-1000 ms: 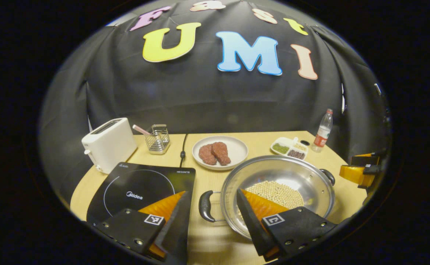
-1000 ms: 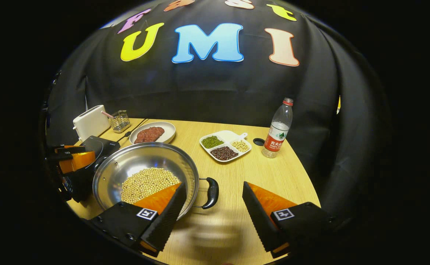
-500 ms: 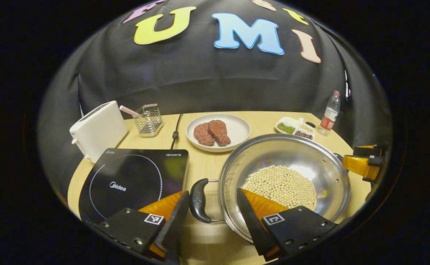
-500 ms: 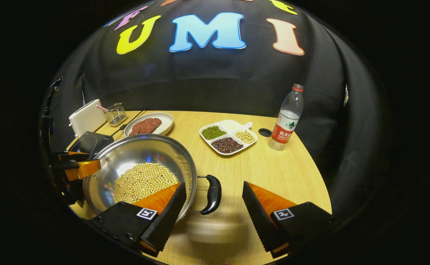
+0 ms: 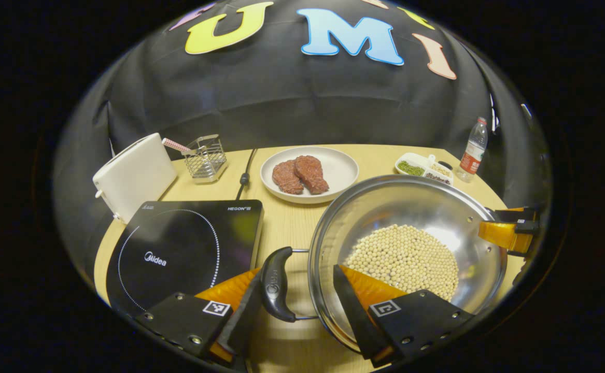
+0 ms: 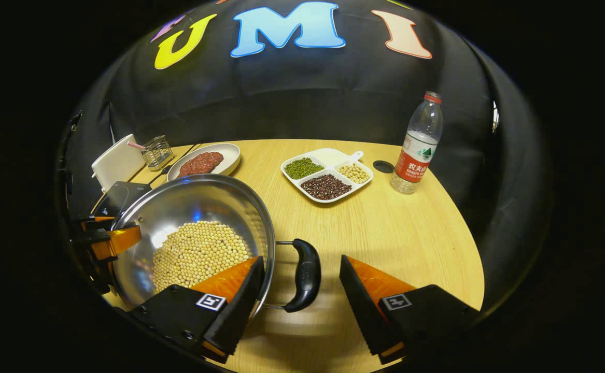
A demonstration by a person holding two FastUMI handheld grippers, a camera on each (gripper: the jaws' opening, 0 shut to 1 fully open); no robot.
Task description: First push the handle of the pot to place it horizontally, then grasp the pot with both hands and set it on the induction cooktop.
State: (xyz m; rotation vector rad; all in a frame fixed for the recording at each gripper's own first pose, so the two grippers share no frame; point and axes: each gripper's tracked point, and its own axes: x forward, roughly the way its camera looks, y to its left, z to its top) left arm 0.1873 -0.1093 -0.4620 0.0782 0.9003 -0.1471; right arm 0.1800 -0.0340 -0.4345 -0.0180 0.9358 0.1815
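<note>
Toaster (image 5: 134, 176) stands at the far left of the desk (image 5: 286, 228) in the left gripper view, with a wire basket (image 5: 206, 158) beside it and the induction cooktop (image 5: 178, 254) in front. A plate of meat (image 5: 310, 173) lies behind the cooktop's right edge. The pot (image 5: 406, 254), holding pale beans (image 5: 403, 259), sits on the desk just right of the cooktop, not on it. The left hand-held gripper (image 5: 294, 311) is open, its fingers either side of the pot's left handle (image 5: 276, 282); one finger seems to touch the handle, though contact cannot be told for sure.

In the right gripper view, the pot (image 6: 193, 233) lies at the left, and its right handle (image 6: 305, 274) sits between the spread fingers of the right hand-held gripper (image 6: 299, 305), which is also open and not clamped. Farther right stand a divided dish of beans (image 6: 327, 175) and a water bottle (image 6: 419, 145).
</note>
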